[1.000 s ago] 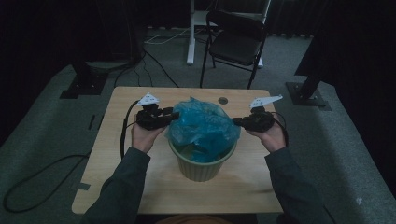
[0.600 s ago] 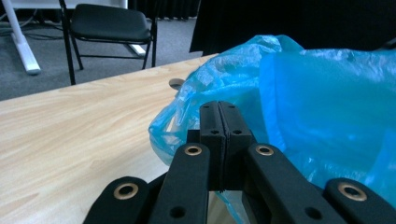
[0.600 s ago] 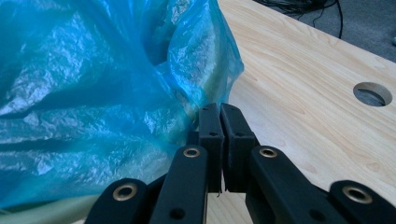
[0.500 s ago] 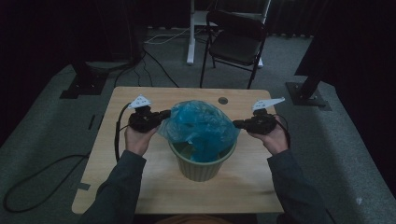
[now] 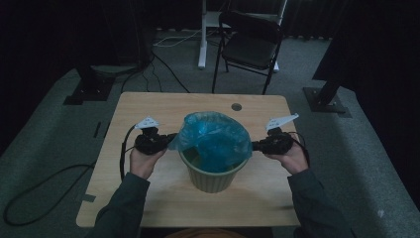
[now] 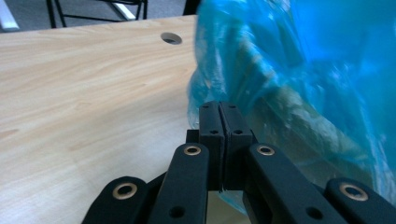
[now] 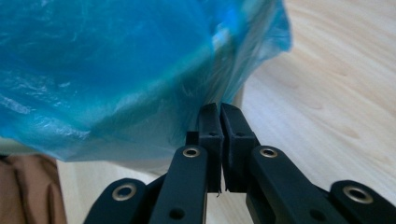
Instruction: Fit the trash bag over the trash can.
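Wooden table [image 5: 148, 198], chair [image 5: 250, 44] behind; both tongs clamp blue bag [image 5: 215, 139] over green bin [image 5: 213, 178].

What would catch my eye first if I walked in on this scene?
The bright blue plastic bag, billowing over the rim of a pale green bin at the middle of the wooden table. Next, the two black tongs at either side of it: the left tongs and the right tongs are each pinched shut on the bag's edge. Behind the table a dark folding chair stands on the grey floor.
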`<state>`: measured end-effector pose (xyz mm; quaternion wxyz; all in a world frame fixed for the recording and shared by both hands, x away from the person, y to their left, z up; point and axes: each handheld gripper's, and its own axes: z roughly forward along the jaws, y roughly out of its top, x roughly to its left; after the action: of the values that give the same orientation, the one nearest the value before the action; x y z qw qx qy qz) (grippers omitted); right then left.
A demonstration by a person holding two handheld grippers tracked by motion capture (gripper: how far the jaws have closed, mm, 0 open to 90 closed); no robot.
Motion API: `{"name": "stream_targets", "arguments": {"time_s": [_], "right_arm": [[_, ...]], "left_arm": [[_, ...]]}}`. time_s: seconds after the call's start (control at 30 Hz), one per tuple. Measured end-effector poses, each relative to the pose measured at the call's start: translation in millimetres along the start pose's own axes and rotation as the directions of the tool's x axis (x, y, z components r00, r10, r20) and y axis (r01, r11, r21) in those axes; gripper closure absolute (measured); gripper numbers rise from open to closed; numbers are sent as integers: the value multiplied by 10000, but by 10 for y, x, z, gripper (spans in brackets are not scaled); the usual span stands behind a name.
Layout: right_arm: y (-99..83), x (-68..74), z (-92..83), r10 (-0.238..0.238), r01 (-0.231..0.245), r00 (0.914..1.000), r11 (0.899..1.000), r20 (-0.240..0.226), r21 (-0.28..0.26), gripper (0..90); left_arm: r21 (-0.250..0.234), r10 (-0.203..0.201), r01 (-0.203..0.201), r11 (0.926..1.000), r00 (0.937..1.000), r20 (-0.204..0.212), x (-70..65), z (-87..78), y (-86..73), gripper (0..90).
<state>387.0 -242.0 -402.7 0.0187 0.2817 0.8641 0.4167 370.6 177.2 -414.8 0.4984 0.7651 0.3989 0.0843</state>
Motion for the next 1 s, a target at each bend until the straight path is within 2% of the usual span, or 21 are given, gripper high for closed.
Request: {"name": "stream_targets", "arguments": {"time_s": [0.2,0.37,0.43,0.47,0.63,0.73,0.8,1.0], "right_arm": [[-25,72,6,-242,242,9996,9997,-166,40,854],[-57,111,-32,-383,384,9989,9993,-271,44,789],[-79,146,-53,-425,428,9989,9990,-207,133,675],[-84,152,-56,-464,466,9987,9988,-189,146,648],[-118,190,-114,-651,663,9967,9975,-483,226,579],[-147,195,-128,-728,753,9937,9968,-851,269,569],[-154,204,-114,-712,741,9932,9968,-924,288,563],[-120,197,-74,-717,734,9950,9971,-695,214,569]], "left_arm": [[19,198,-198,9998,9997,161,-102,-46,-66,865],[43,264,-264,9996,9995,161,-159,-119,-106,805],[47,335,-335,9994,9993,147,-207,-165,-141,770],[61,381,-382,9993,9992,128,-227,-179,-153,750],[128,672,-674,9976,9976,151,-290,-262,-204,678],[105,780,-783,9969,9967,226,-308,-279,-214,665],[90,822,-824,9966,9964,206,-325,-265,-208,666],[34,826,-826,9966,9966,44,-312,-207,-171,673]]}}
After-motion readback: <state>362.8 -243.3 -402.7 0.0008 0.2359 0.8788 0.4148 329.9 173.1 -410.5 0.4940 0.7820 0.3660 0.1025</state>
